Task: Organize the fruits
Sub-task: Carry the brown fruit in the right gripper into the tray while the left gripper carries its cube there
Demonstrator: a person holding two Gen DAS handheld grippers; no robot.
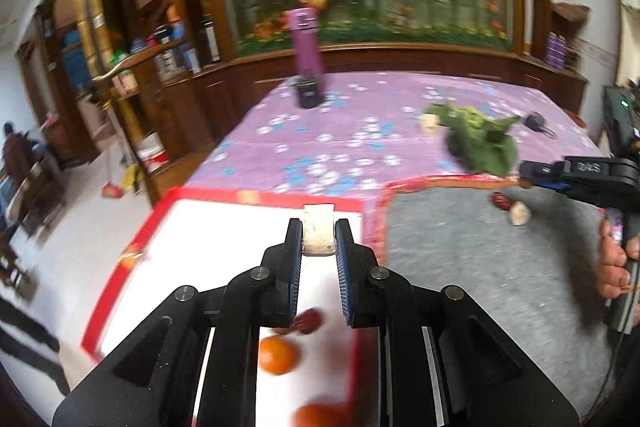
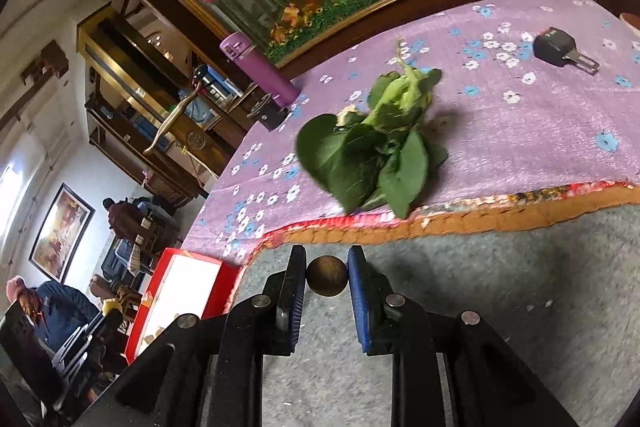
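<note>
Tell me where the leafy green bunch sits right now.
In the right wrist view the leafy green bunch lies on the purple flowered cloth, its leaf tips at the grey mat border, between the purple bottle and the key.

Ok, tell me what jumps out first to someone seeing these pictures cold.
Both grippers are loaded: the left gripper pinches a pale chunk above the red-rimmed white tray, and the right gripper clamps a small brown ball over the grey mat. Behind, a leafy green bunch sprawls on the purple flowered cloth.
</note>
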